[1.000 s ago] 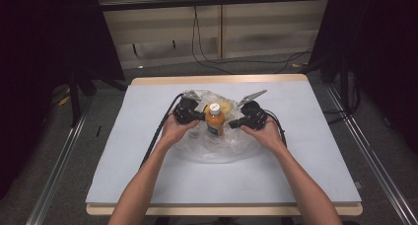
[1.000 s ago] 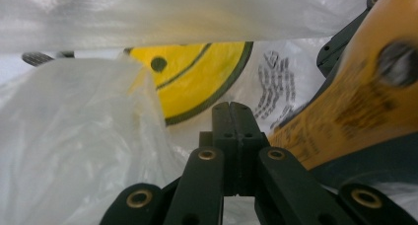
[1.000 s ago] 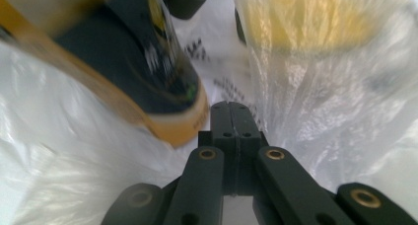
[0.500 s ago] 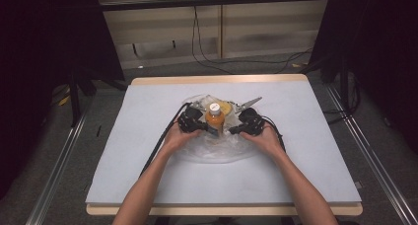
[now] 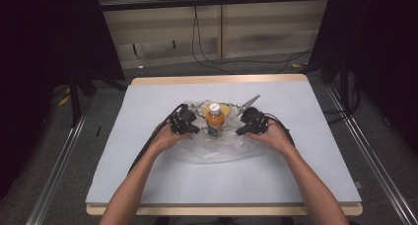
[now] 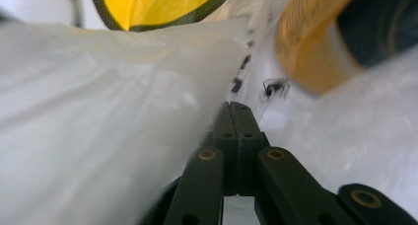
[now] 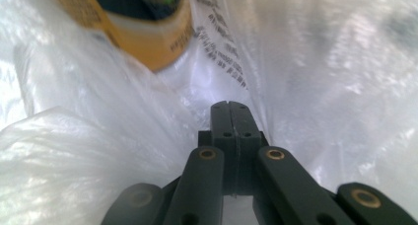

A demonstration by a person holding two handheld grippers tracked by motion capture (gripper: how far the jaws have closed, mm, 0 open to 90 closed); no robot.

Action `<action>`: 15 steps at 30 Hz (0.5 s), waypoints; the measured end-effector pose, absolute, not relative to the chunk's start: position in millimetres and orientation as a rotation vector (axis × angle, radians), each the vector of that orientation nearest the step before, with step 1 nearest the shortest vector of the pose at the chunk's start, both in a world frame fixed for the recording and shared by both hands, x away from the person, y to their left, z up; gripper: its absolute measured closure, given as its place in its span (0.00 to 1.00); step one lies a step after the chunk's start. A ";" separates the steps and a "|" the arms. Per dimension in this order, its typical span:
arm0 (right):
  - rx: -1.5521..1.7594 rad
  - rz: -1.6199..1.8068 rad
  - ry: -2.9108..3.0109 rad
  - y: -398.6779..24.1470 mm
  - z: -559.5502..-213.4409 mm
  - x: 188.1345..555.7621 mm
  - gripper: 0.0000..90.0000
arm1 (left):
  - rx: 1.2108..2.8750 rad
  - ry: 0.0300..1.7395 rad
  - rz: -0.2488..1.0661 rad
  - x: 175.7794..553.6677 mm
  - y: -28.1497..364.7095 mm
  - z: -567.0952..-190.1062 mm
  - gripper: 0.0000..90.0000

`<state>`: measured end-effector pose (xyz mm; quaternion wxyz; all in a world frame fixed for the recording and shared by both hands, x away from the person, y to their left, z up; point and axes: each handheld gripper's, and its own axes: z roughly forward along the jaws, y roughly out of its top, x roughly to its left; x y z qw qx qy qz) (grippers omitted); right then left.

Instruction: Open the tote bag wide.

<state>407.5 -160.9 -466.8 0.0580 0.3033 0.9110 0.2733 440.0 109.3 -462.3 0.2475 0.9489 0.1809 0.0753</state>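
Observation:
An orange bottle (image 5: 214, 119) with a white cap stands upright inside a clear plastic bag (image 5: 217, 147) at the middle of the table. My left gripper (image 5: 186, 123) is just left of the bottle and my right gripper (image 5: 250, 122) just right of it. In the left gripper view the jaws (image 6: 236, 106) are shut, bag film (image 6: 98, 111) bunches against them, and the bottle (image 6: 315, 52) is close ahead. The right gripper (image 7: 231, 105) is shut on bag film (image 7: 320, 62) too, with the bottle (image 7: 148, 42) above left.
A yellow packet (image 5: 223, 109) lies in the bag behind the bottle, and its yellow face (image 6: 153, 3) tops the left gripper view. The pale mat (image 5: 305, 175) covers the table. Cables (image 5: 148, 146) trail from both grippers toward the person. Dark curtains flank the table.
Both grippers have come a little toward the person and lower beside the bottle. The bag film has spread down around the bottle's base. The bottle stays upright.

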 end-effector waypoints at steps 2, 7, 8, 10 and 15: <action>0.902 0.812 2.767 -163.5 -466.1 407.0 1.00 | 2.608 0.501 0.214 438.0 114.9 -461.2 1.00; 0.847 0.728 2.790 -167.4 -463.0 405.3 1.00 | 2.694 0.466 0.253 432.1 122.3 -457.7 1.00; 0.831 0.687 2.797 -168.1 -461.4 405.1 1.00 | 2.706 0.458 0.251 431.7 124.6 -457.0 1.00; 0.810 0.630 2.815 -169.5 -459.5 404.4 1.00 | 2.693 0.480 0.233 431.1 130.2 -457.4 1.00; 0.787 0.498 2.834 -174.9 -455.8 404.2 1.00 | 2.714 0.470 0.239 429.1 139.8 -456.2 1.00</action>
